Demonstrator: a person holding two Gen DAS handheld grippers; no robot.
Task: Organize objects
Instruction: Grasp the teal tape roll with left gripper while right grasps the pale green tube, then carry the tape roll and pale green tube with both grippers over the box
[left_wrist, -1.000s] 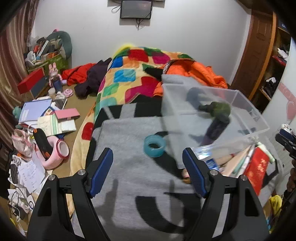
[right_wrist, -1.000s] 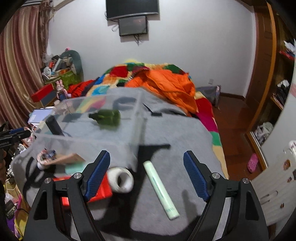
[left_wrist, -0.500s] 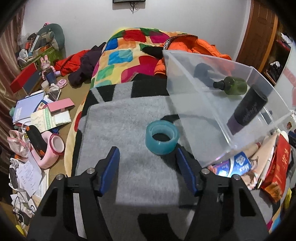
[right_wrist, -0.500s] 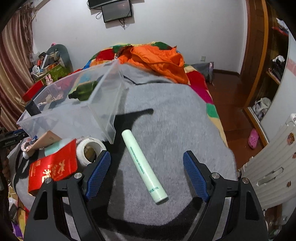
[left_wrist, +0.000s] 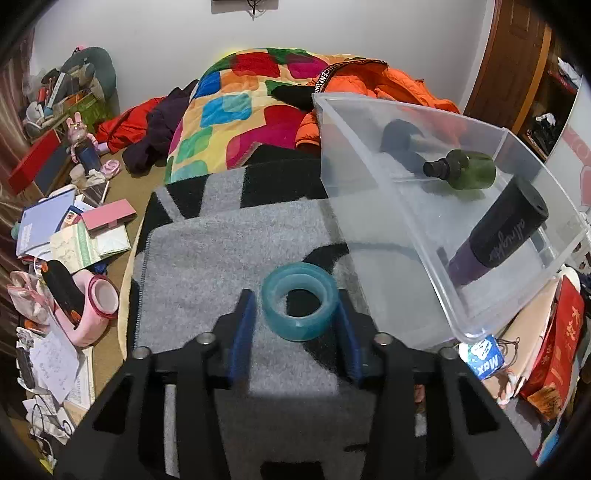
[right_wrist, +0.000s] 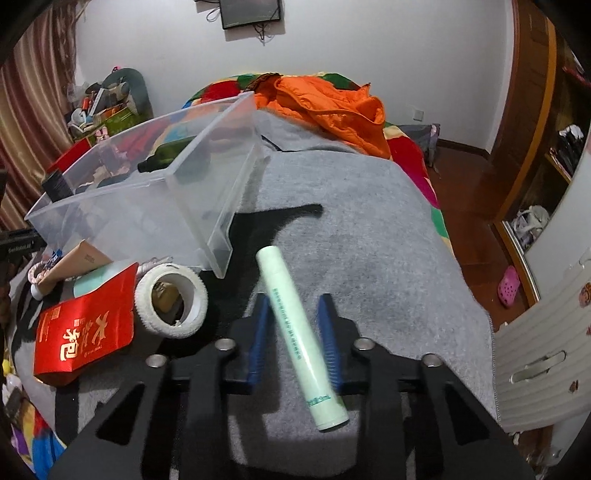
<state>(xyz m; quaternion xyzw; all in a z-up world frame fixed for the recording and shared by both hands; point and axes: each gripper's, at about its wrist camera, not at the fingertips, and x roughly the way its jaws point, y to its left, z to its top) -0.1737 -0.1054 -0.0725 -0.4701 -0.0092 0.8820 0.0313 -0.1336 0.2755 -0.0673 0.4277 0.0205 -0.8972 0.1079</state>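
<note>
A teal tape roll (left_wrist: 291, 328) lies flat on the grey blanket (left_wrist: 207, 258). My left gripper (left_wrist: 294, 306) straddles it, jaws closing, blue pads against its two sides. To its right, a clear plastic bin (left_wrist: 406, 229) holds a green bottle (left_wrist: 465, 171) and a black-and-purple bottle (left_wrist: 506, 229). In the right wrist view a pale green tube (right_wrist: 291, 317) lies slantwise on the blanket. My right gripper (right_wrist: 294, 301) has its jaws closing on the tube's middle, pads at its sides. The bin (right_wrist: 207, 192) stands just left of the tube.
A white tape roll (right_wrist: 171, 301), a red packet (right_wrist: 85, 338) and a brown box (right_wrist: 74, 264) lie in front of the bin. An orange jacket (right_wrist: 328, 107) lies behind it. Books and clutter (left_wrist: 74, 236) cover the floor left of the bed; wooden floor (right_wrist: 472, 206) on the right.
Both grippers came down toward the blanket and narrowed from wide open. The left one now flanks the teal tape roll and the right one the green tube.
</note>
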